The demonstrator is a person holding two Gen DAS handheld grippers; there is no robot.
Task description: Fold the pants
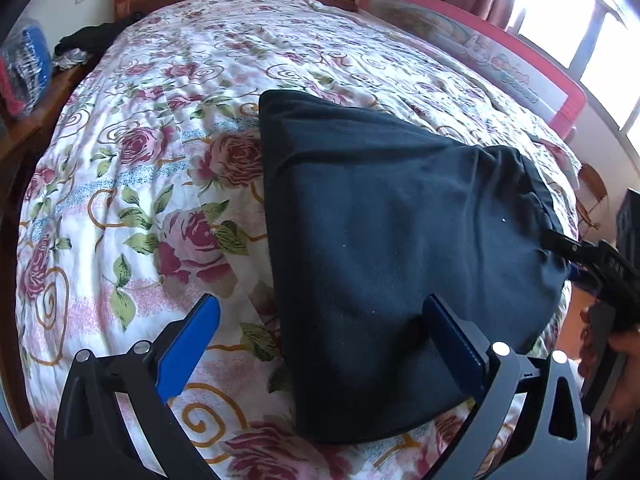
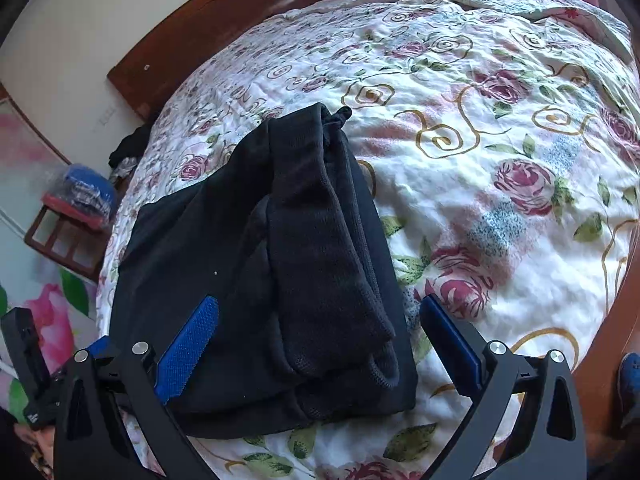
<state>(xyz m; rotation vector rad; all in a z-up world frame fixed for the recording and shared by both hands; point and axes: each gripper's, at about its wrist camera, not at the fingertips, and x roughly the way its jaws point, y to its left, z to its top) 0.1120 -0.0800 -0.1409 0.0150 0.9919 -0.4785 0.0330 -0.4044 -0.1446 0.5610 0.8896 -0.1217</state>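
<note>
Both grippers, left (image 1: 320, 328) and right (image 2: 320, 328), gape above folded pants (image 1: 384, 248).

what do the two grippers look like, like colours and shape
Both match: the left gripper and right gripper have black angular frames with triangular cut-outs and round silver bolts at the joints. Each finger is a flat bar faced with a blue pad, finely dotted in texture. No cables or sleeves are visible.

Black pants (image 1: 392, 248) folded into compact bundle, lying flat on floral bedspread (image 1: 132, 208) near bed edge.
</note>
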